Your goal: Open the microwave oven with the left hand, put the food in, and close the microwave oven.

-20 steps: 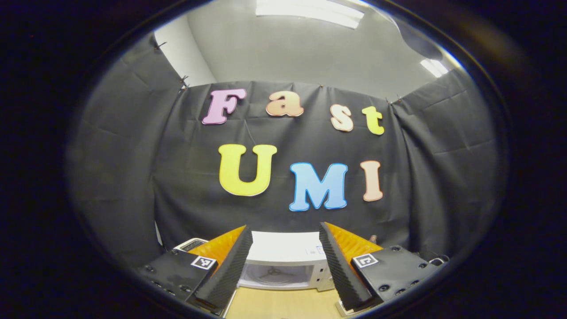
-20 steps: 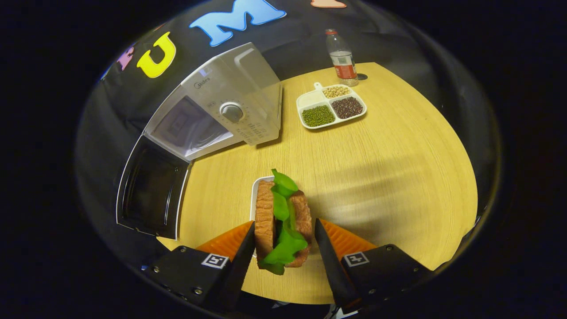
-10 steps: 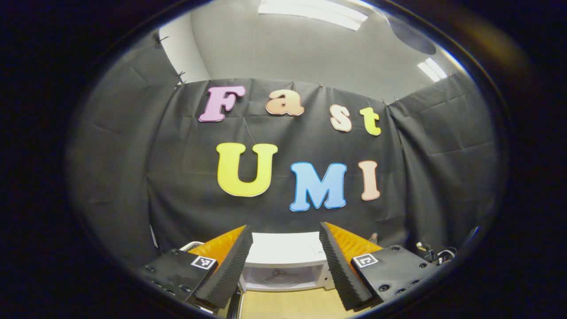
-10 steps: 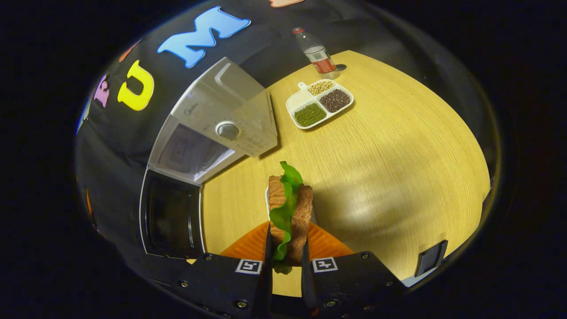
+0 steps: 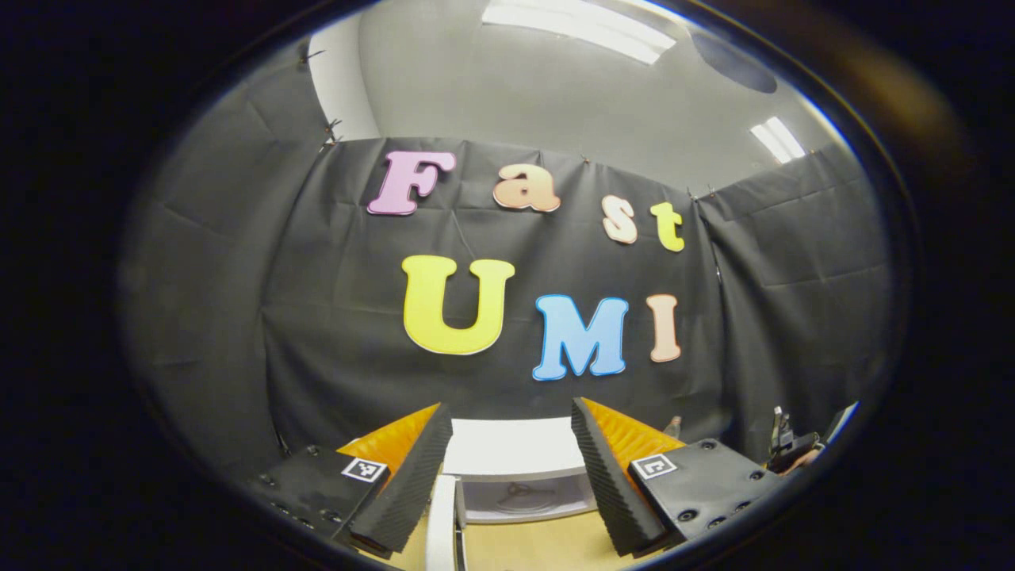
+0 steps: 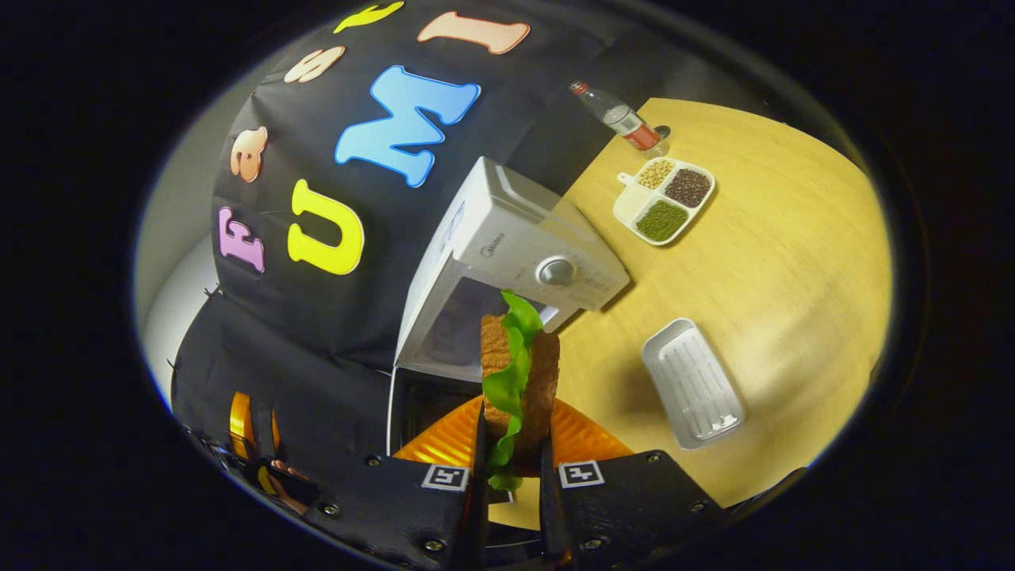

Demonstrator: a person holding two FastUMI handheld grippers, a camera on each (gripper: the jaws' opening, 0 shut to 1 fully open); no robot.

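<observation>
The right tool [image 6: 507,468] clamps the sandwich [image 6: 519,373] (lettuce hanging out), before the open microwave [image 6: 507,254].

A brown sandwich [image 6: 519,373] with bright green lettuce is seen against a white microwave [image 6: 515,262]. The table [image 6: 793,262] is pale yellow wood grain. A white ribbed tray [image 6: 692,382] and a white divided dish [image 6: 664,200], seemingly filled with green, dark and beige grains, are shown.

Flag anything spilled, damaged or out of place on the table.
Nothing stands out. The sandwich is held intact in the right gripper, the white tray it left lies flat, and the divided dish keeps its beans in their compartments.
</observation>
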